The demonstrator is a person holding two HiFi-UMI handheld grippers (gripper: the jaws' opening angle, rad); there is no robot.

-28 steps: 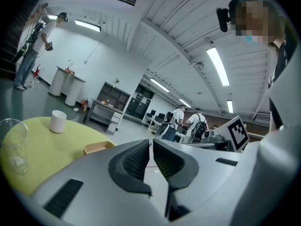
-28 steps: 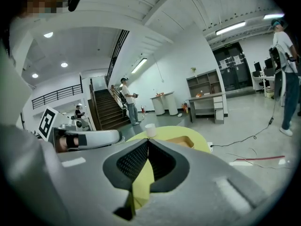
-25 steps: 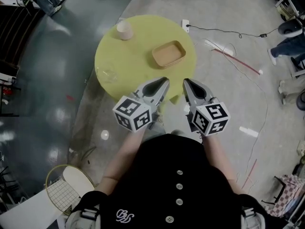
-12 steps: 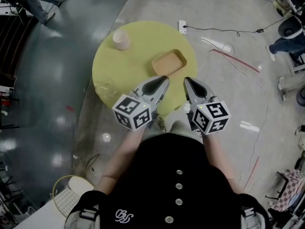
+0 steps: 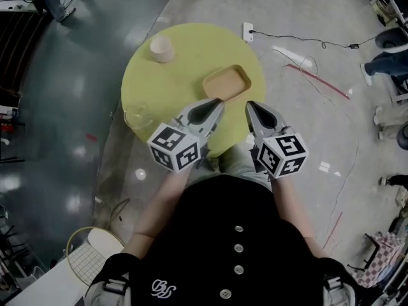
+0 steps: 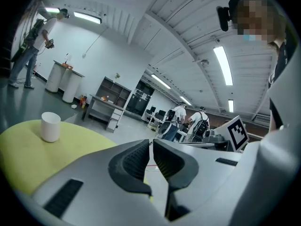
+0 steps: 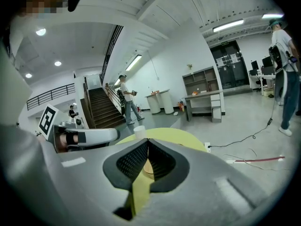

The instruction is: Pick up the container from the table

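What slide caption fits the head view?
Shut, empty left gripper and right gripper hover near a shallow tan tray on a round yellow-green table with a cream cup and clear glass.

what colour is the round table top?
Plain pale yellow-green. The table shows best in the head view.

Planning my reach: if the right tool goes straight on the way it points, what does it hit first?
Probably the tan tray on the yellow table; the right tool aims at it, depth unclear.
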